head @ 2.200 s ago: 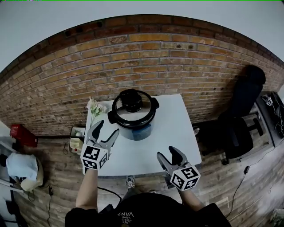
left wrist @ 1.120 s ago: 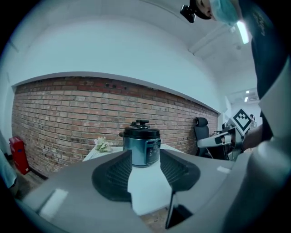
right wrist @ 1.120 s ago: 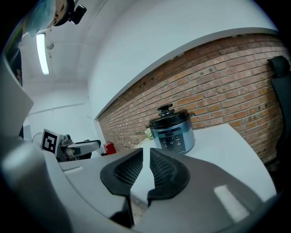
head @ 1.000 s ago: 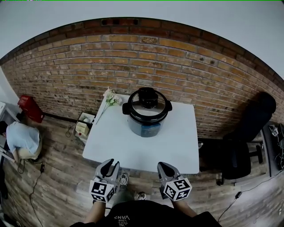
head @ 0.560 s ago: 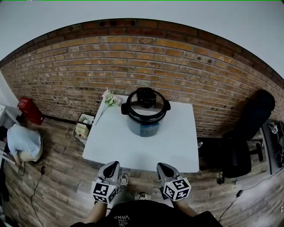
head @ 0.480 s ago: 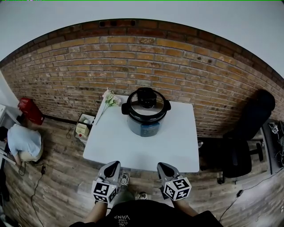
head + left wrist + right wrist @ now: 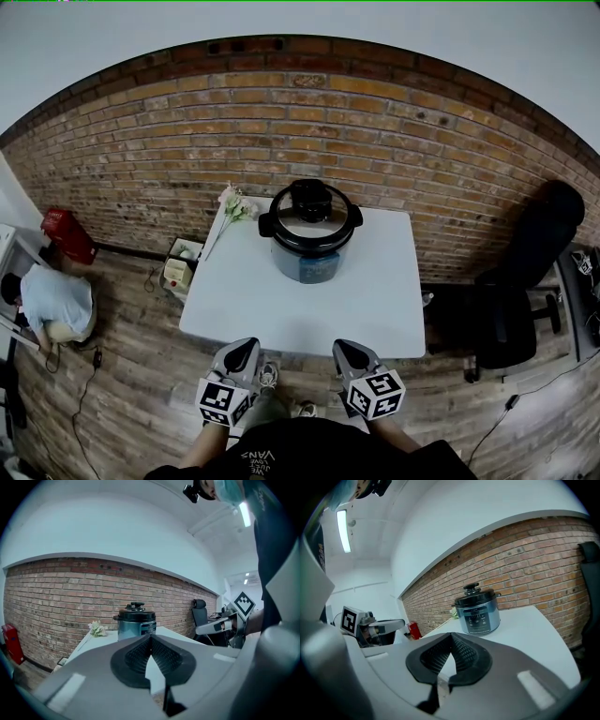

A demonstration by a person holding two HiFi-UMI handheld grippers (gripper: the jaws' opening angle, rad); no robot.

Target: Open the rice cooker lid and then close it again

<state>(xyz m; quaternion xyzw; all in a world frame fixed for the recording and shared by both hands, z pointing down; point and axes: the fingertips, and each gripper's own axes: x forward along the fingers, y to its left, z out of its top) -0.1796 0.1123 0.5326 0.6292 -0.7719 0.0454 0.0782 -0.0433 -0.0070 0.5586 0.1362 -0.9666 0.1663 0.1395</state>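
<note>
We see the rice cooker (image 7: 312, 246) standing toward the far side of the white bench (image 7: 375, 314), and its lid (image 7: 310, 214) sits flat on the pot, closed. The left hand-held gripper (image 7: 244, 345) and the right hand-held gripper (image 7: 341, 346) hover at the near edge of the bench, well apart from the cooker, each with its jaws pressed together on nothing. We judge that no step is in hand right now. Either the opening has not begun, and both lifting and setting back are left, or the lid is already back down. A closed lid alone does not tell us which. Counting, we find one rice cooker, one lid with one knob (image 7: 310, 192) on top, one bench, two hand-held grippers, and one bunch of flowers (image 7: 232, 204) at the bench's far left corner. There is also what looks like one dark office chair (image 7: 502, 314) to the right, though the view is warped there, and one person (image 7: 56, 302) crouched on the floor at the left.
</note>
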